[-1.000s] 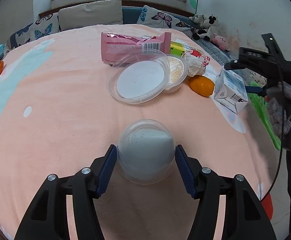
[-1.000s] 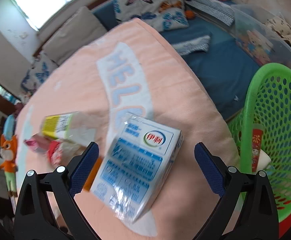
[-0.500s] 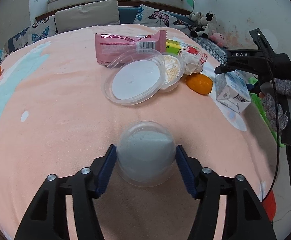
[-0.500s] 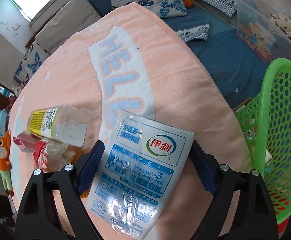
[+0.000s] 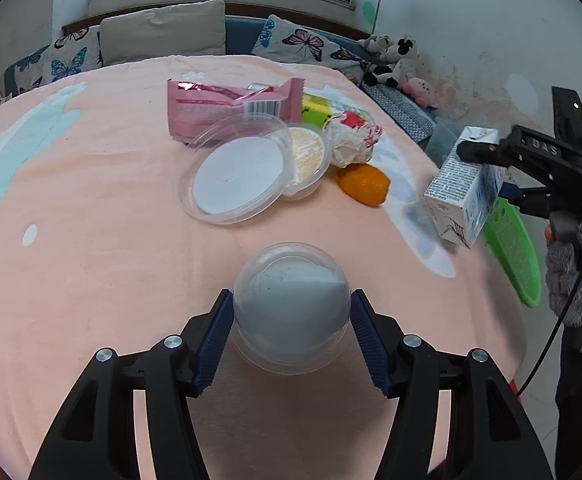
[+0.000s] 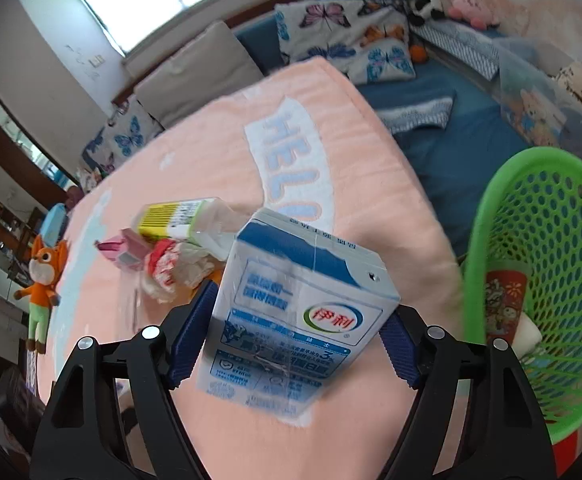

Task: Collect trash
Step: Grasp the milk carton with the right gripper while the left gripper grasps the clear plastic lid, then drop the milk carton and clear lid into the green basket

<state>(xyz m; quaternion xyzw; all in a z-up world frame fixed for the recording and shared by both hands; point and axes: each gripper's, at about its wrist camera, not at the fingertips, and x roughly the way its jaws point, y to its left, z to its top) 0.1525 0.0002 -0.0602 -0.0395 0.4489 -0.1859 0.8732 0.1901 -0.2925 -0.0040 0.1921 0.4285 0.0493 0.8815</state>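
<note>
Trash, assorted, on a round table [image 5: 91,264] under a peach cloth.

Item 1: milk carton [image 6: 295,320], blue and white, red-and-green logo on its face. Clamped between the blue pads of the right gripper [image 6: 291,336], tilted, its lower edge over the cloth near the table's rim (whether it touches the cloth cannot be told). In the left wrist view the same carton [image 5: 465,192] sits in the right gripper [image 5: 487,152] at the table's right edge.

Item 2: clear domed cup [image 5: 291,308], upside down, frosted inside. The left gripper [image 5: 291,332] has its blue pads pressed against both sides of the cup, which rests on the cloth near the front edge.

Item 3: round clear container [image 5: 247,172] with its lid hinged open, near the table's centre.

Item 4: pink wrapper [image 5: 231,108], lying behind the container and touching it.

Item 5: crumpled red-and-white paper [image 5: 353,140], just right of the container.

Item 6: orange piece [image 5: 365,184], in front of the crumpled paper, well apart from the carton.

Item 7: plastic bottle [image 6: 183,220] with a yellow label, on its side beyond the paper.

Receptacle: green basket [image 6: 531,280], perforated, beside the table to the right; a red cup [image 6: 503,300] lies inside.
</note>
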